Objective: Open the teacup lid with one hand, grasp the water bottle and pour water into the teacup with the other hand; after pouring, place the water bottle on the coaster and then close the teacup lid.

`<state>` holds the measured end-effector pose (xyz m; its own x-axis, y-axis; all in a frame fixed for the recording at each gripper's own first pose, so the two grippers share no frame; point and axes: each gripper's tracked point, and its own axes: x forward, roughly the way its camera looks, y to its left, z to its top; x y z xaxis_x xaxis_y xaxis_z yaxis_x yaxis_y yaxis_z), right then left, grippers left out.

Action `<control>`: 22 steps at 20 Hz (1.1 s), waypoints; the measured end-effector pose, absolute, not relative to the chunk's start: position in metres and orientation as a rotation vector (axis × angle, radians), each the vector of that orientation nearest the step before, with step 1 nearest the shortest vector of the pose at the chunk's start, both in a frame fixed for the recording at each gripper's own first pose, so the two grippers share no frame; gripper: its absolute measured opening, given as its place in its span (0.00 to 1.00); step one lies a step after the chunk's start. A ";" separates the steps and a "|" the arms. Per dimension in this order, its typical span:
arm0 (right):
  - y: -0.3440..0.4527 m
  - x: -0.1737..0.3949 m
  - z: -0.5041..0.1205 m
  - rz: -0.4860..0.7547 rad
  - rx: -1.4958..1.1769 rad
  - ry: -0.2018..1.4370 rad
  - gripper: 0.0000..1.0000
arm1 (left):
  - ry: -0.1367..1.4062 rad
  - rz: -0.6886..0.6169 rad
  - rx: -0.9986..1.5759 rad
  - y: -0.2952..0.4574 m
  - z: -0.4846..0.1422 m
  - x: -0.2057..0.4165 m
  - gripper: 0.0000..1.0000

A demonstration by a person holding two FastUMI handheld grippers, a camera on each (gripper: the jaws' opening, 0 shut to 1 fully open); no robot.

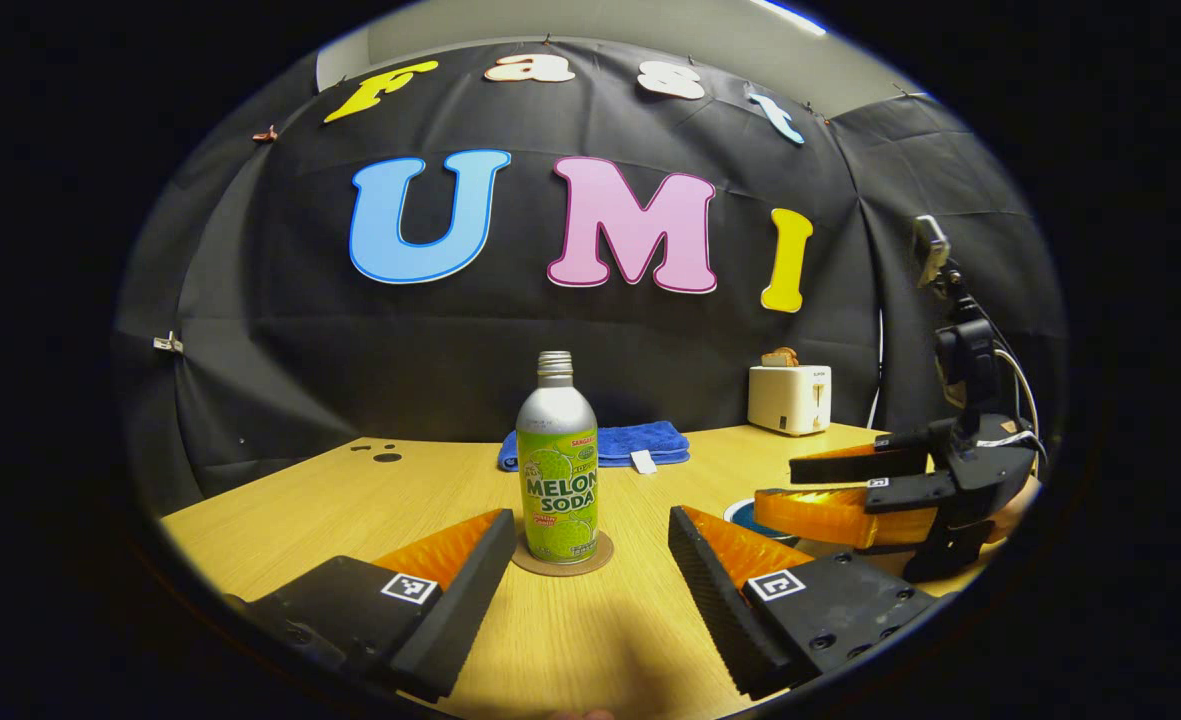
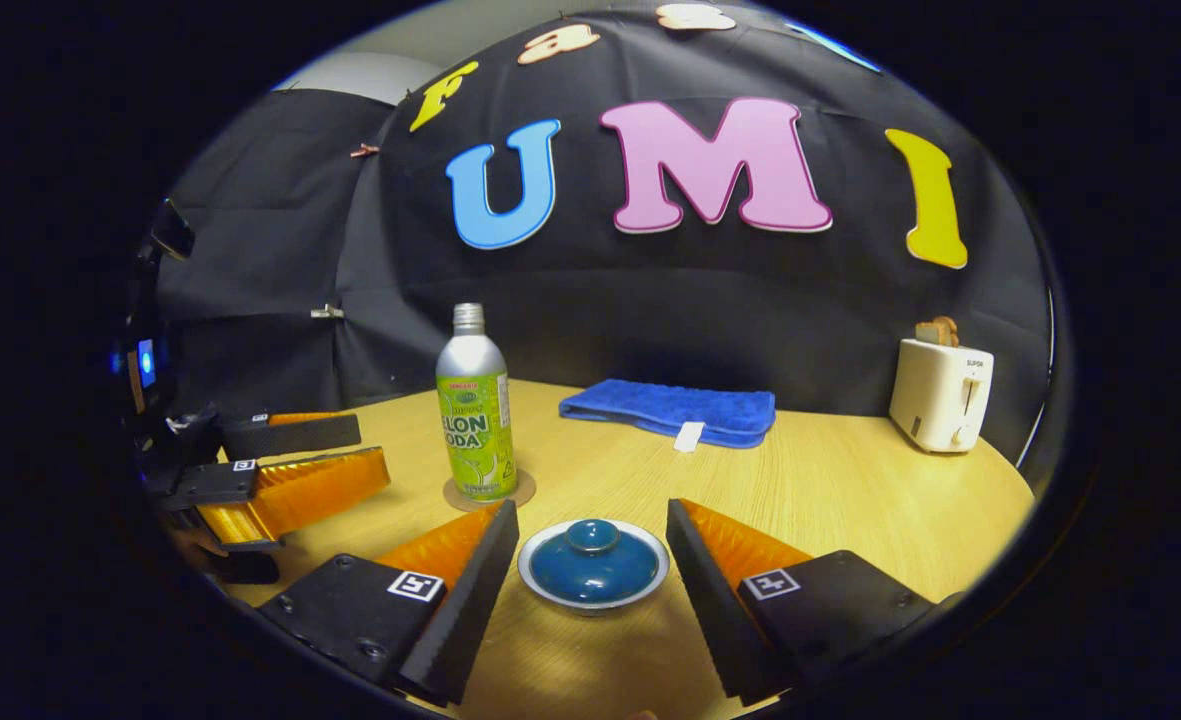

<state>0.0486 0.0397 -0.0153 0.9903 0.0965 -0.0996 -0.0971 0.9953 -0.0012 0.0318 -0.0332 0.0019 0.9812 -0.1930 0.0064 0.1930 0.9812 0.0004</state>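
A silver and green soda bottle (image 1: 557, 470) stands upright on a round brown coaster (image 1: 590, 560), straight ahead of my open left gripper (image 1: 590, 540), whose fingertips flank the coaster without touching the bottle. In the right gripper view the same bottle (image 2: 474, 410) stands on the coaster (image 2: 525, 492) at centre left. A white teacup with a blue lid (image 2: 593, 562) on it sits between the fingers of my open right gripper (image 2: 592, 535), untouched. My right gripper (image 1: 855, 495) shows at the right in the left gripper view, above the teacup (image 1: 745, 512). My left gripper (image 2: 300, 470) appears at the left.
A folded blue towel (image 2: 672, 410) lies at the back of the wooden table (image 2: 850, 480). A white toaster (image 2: 940, 393) with bread in it stands at the back right, by the black cloth wall. Small dark holes (image 1: 380, 452) mark the table's far left.
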 end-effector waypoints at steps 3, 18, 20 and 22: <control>0.033 0.029 -0.004 0.078 0.002 0.023 0.96 | -0.007 -0.194 0.000 -0.034 0.002 0.032 0.97; 0.005 -0.020 0.001 0.079 0.003 -0.001 0.98 | -0.005 -0.173 0.000 -0.033 0.002 0.036 0.97; 0.005 -0.020 0.001 0.079 0.002 -0.001 0.98 | -0.006 -0.175 0.001 -0.034 0.002 0.035 0.97; 0.005 -0.020 0.001 0.077 0.002 -0.001 0.97 | -0.006 -0.175 0.001 -0.033 0.002 0.036 0.97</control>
